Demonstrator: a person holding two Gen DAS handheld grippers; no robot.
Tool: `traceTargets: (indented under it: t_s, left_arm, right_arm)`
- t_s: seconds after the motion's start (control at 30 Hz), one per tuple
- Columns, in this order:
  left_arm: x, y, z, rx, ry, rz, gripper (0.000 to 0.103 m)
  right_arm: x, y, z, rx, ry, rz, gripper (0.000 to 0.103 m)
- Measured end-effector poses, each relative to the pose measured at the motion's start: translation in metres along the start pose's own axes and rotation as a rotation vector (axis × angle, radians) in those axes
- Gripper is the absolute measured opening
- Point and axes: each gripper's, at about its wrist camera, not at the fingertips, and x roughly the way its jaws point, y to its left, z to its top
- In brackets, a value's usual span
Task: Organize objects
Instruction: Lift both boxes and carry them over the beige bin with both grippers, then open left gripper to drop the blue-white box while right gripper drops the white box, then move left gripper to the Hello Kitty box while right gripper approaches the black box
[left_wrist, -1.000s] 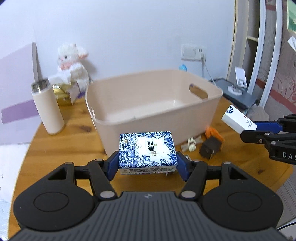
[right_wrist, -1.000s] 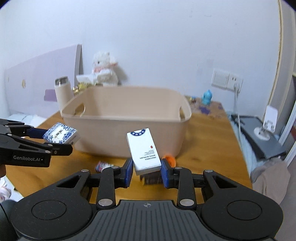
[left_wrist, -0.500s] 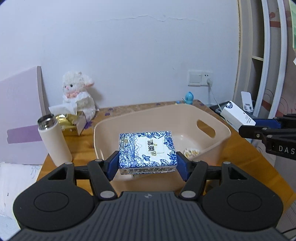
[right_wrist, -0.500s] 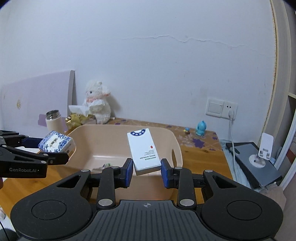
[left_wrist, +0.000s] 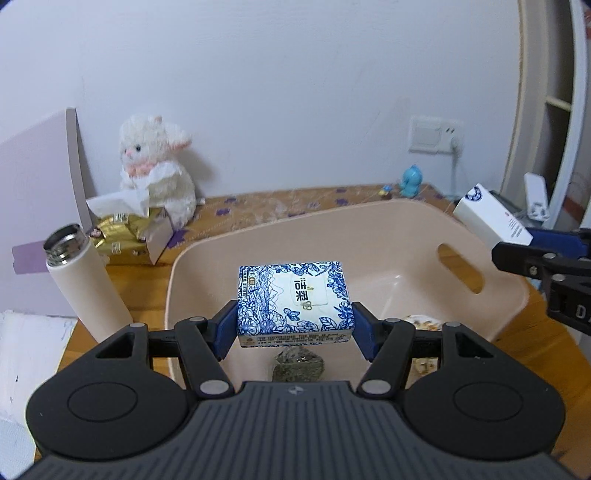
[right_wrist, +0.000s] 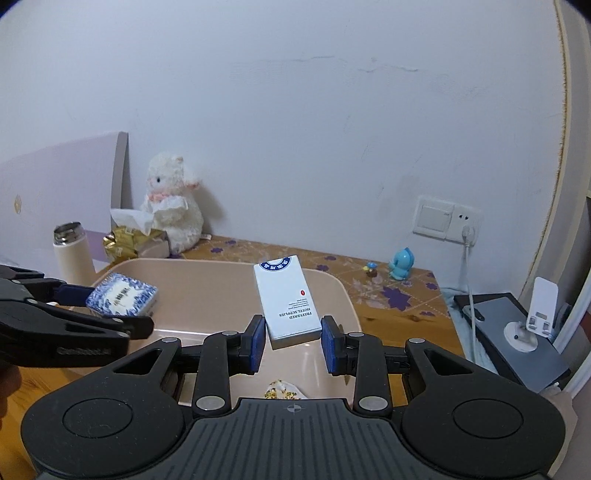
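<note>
My left gripper (left_wrist: 295, 326) is shut on a blue-and-white floral tissue pack (left_wrist: 293, 299) and holds it level above the near part of the beige plastic basin (left_wrist: 406, 216). My right gripper (right_wrist: 293, 345) is shut on a white hotel-supplies box (right_wrist: 286, 301), tilted, over the basin's (right_wrist: 207, 264) right half. In the left wrist view that white box (left_wrist: 491, 219) hangs at the basin's right rim. The right wrist view shows the tissue pack (right_wrist: 122, 299) at the left. A dark packet (left_wrist: 298, 365) and a floral item (left_wrist: 421, 322) lie in the basin.
A white thermos (left_wrist: 86, 284) stands left of the basin. Behind it are a gold tissue box (left_wrist: 122, 236) and a plush lamb (left_wrist: 155, 170). A blue figurine (right_wrist: 402, 263) sits by the wall socket. A dark device with a phone stand (right_wrist: 539, 314) lies off the table's right edge.
Both grippers rose from in front of the basin and moved forward over it, each keeping its box. The small items on the table in front have dropped out of view.
</note>
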Motion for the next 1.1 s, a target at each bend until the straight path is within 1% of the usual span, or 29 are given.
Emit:
traceTargets:
  t_s: [0.23, 0.43, 0.47, 0.5, 0.53, 0.57, 0.6, 0.67, 0.8, 0.9, 1.03, 1.1]
  left_arm:
    - [0.028, -0.006, -0.005, 0.004, 0.065, 0.008, 0.065]
    - [0.033, -0.008, -0.007, 0.006, 0.089, 0.007, 0.066]
    - [0.031, -0.008, -0.007, 0.009, 0.087, 0.012, 0.066]
    - [0.03, -0.008, -0.006, 0.01, 0.086, 0.015, 0.07]
    - [0.028, -0.008, -0.005, 0.007, 0.084, 0.017, 0.078]
    - [0.024, -0.008, -0.005, 0.001, 0.08, 0.017, 0.081]
    - [0.021, -0.007, -0.004, -0.007, 0.074, 0.015, 0.083]
    - [0.013, -0.005, -0.005, -0.019, 0.068, 0.006, 0.084]
    - [-0.002, -0.003, -0.01, -0.043, 0.077, 0.003, 0.091]
    - [-0.013, 0.0, -0.015, -0.069, 0.086, -0.015, 0.091]
    - [-0.029, -0.005, -0.021, -0.043, 0.075, 0.006, 0.091]
    - [-0.036, -0.006, -0.026, -0.049, 0.081, -0.005, 0.091]
  right_arm:
    - [0.035, 0.007, -0.007, -0.009, 0.064, -0.005, 0.03]
    - [0.048, 0.004, -0.019, 0.012, 0.101, -0.012, 0.03]
    - [0.047, 0.003, -0.019, 0.014, 0.102, -0.015, 0.04]
    - [0.045, 0.002, -0.019, 0.016, 0.098, -0.018, 0.043]
    - [0.041, 0.001, -0.019, 0.018, 0.092, -0.019, 0.046]
    - [0.037, 0.0, -0.018, 0.02, 0.082, -0.02, 0.051]
    - [0.031, -0.002, -0.017, 0.018, 0.069, -0.02, 0.053]
    - [0.02, -0.004, -0.016, 0.011, 0.052, -0.026, 0.054]
    - [-0.002, -0.01, -0.017, -0.007, 0.034, -0.039, 0.061]
    - [-0.017, -0.015, -0.024, -0.009, 0.036, -0.04, 0.064]
    - [-0.034, -0.021, -0.036, -0.009, 0.049, -0.04, 0.067]
    - [-0.04, -0.022, -0.044, -0.022, 0.058, -0.05, 0.069]
